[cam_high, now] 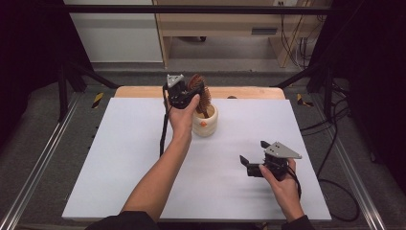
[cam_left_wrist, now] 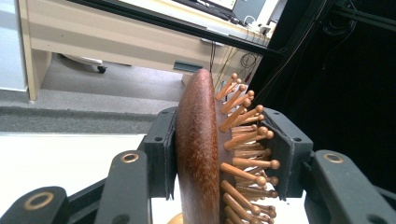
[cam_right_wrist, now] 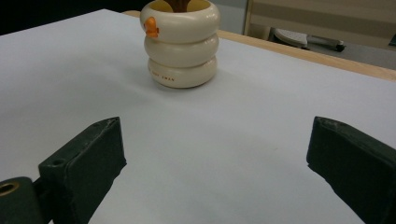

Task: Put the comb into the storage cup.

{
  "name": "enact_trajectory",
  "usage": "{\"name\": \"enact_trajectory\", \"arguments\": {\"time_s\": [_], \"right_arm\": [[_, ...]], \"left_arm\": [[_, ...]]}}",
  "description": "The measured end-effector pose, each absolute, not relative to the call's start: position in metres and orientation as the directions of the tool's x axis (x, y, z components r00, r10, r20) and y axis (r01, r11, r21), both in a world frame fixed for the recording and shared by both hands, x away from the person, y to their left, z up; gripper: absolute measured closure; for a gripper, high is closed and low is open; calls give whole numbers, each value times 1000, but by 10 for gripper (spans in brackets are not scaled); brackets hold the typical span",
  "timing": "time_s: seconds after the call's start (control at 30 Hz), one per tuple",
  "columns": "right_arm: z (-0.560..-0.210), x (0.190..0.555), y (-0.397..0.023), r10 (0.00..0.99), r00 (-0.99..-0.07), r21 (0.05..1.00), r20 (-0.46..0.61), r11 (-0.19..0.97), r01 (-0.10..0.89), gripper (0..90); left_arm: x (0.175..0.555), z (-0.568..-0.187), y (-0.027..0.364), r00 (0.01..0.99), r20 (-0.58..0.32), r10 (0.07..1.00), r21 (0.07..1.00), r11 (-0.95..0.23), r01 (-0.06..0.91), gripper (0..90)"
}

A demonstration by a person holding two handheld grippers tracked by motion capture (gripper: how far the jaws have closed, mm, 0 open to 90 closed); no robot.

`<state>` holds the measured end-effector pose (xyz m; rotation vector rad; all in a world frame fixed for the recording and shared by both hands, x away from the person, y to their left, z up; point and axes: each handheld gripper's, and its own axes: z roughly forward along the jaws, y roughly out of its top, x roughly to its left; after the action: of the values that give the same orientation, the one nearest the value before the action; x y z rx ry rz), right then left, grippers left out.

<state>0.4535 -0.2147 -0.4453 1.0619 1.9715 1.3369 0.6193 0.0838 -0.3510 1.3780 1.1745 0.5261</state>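
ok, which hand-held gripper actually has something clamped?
The left hand-held gripper, raised over the cream cup: its jaws pinch the head of the wooden hairbrush. The right hand-held gripper sits low over the white table, jaws wide apart, nothing between them.

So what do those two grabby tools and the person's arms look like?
Each gripper, left and right, is black with two chunky jaws, brass-coloured rivets, a grey three-cornered plate on top and a thin black cable trailing off. The person wears dark sleeves.

A white table (cam_high: 119, 158) with a bare wooden strip along its far edge carries one thing. A cream ringed cup (cam_high: 207, 122) (with a small orange knob on its side) stands upright near that far edge.
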Motion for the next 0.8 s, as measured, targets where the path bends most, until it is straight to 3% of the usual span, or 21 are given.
{"name": "enact_trajectory", "arguments": {"time_s": [0.8], "right_arm": [[-447,454,-213,832,-555,926,2,208,315,46]], "left_arm": [[624,-355,95,391,-364,846,908,229,350,500]]}}
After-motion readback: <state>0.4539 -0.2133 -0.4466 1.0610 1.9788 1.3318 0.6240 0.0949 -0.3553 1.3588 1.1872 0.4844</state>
